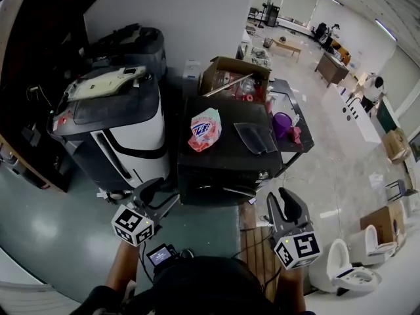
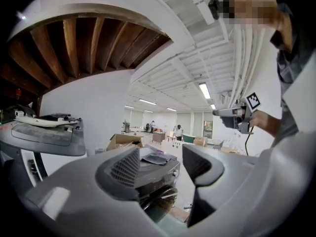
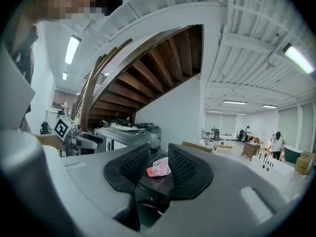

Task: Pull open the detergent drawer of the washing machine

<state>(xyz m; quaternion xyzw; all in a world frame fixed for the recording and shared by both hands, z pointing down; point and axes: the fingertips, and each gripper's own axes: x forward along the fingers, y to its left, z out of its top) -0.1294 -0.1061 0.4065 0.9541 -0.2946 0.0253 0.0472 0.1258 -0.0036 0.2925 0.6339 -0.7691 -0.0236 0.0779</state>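
The washing machine (image 1: 223,169) is a black box in the middle of the head view, its front facing me. A pink detergent bag (image 1: 205,130) and a clear tray (image 1: 254,137) lie on its top. I cannot make out the drawer itself. My left gripper (image 1: 157,199) hovers open at the machine's lower left corner, touching nothing. My right gripper (image 1: 282,207) hangs open off the lower right corner, also empty. The left gripper view frames the machine's front (image 2: 159,174) between the open jaws of the left gripper (image 2: 160,169). The right gripper (image 3: 159,174) frames the bag (image 3: 158,168).
A black-and-white appliance (image 1: 111,123) stands close on the machine's left. An open cardboard box (image 1: 233,77) sits behind it, a side table with a purple cup (image 1: 282,123) to its right. White toilets (image 1: 348,268) and a wooden board (image 1: 252,245) are on the floor at right.
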